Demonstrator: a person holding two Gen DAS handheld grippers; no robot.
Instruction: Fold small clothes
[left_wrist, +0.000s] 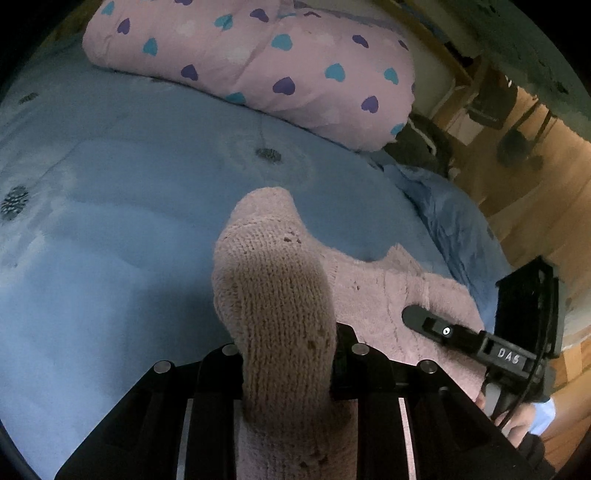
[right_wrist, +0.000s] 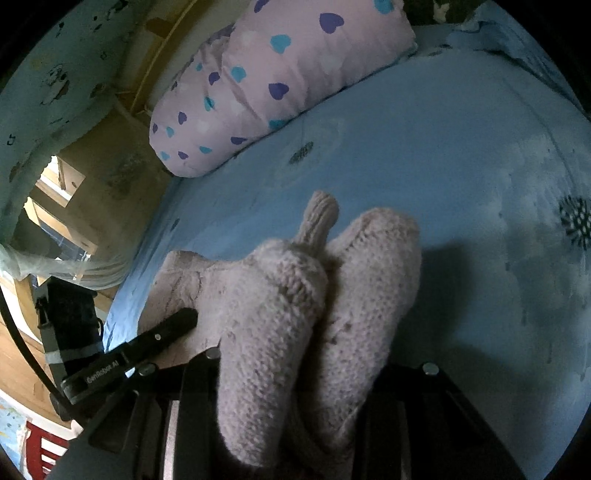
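Observation:
A pink knit garment (left_wrist: 273, 266) lies on the blue bedsheet (left_wrist: 110, 184). Part of it is lifted and part lies flat near the bed's right edge. My left gripper (left_wrist: 291, 350) is shut on a raised fold of the knit that stands up between its fingers. In the right wrist view, my right gripper (right_wrist: 306, 369) is shut on a thick bunch of the same garment (right_wrist: 369, 277), which hides its fingertips. A ribbed cuff (right_wrist: 321, 218) sticks up behind the bunch. Each gripper shows in the other's view: the right gripper's finger (left_wrist: 424, 321) and the left gripper's finger (right_wrist: 166, 332) both rest over the flat knit.
A pink quilt with blue and purple hearts (left_wrist: 258, 55) lies rolled along the far side of the bed. Beyond the bed edge are a wooden floor (left_wrist: 535, 203) and chair legs. A person's hand (left_wrist: 517, 421) holds the right gripper.

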